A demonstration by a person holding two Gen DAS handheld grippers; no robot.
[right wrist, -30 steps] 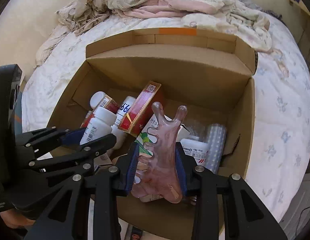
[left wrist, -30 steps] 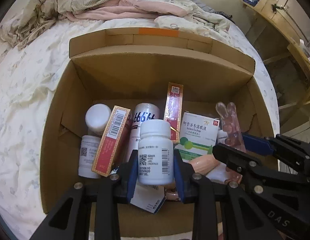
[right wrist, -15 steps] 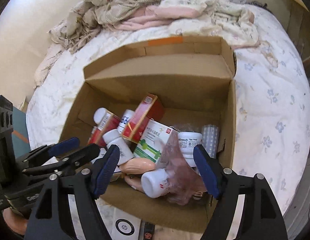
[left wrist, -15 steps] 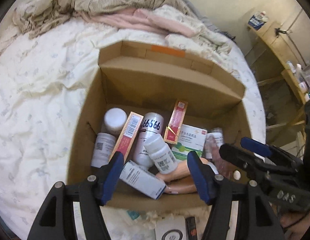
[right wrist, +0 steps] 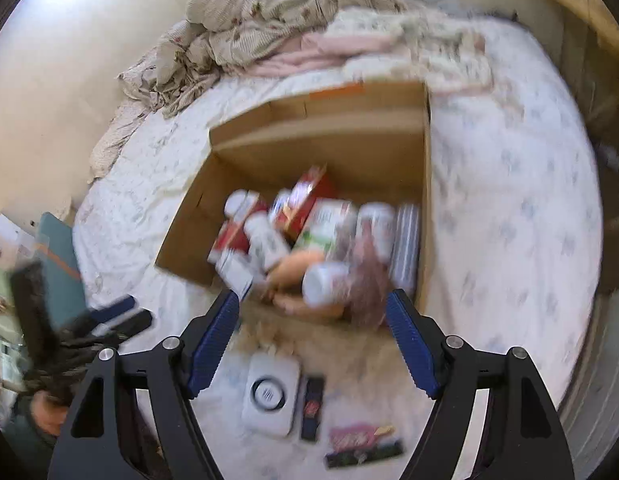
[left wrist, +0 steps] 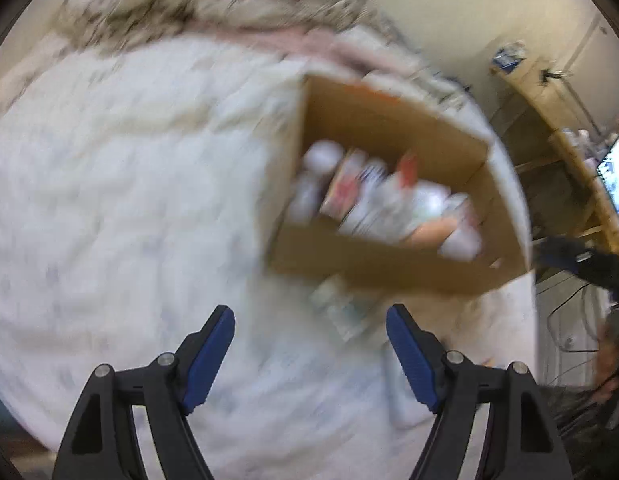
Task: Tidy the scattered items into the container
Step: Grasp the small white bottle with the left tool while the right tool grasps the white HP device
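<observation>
**Both grippers empty above the bedspread, loose items in front of the box**

The right gripper [right wrist: 312, 332] hangs with its jaws spread and nothing between them. Nearest to it on the bedspread [right wrist: 509, 208] lie a white square device [right wrist: 271, 396], a dark slim stick [right wrist: 312, 408] beside it and a flat pink packet [right wrist: 363, 444] a little to the right, all below the jaws, in front of the cardboard box [right wrist: 389, 140]. The left gripper [left wrist: 310, 344] is opening, also empty; its view is badly smeared, so what lies under it cannot be told.

The likely trouble: these flat things sit low on soft cloth, so closing fingers may pinch fabric or slide over them. Beyond, the box is crowded with bottles and cartons, and another drop could bounce off the heap. Farthest back lies the rumpled bedding [right wrist: 269, 20].
</observation>
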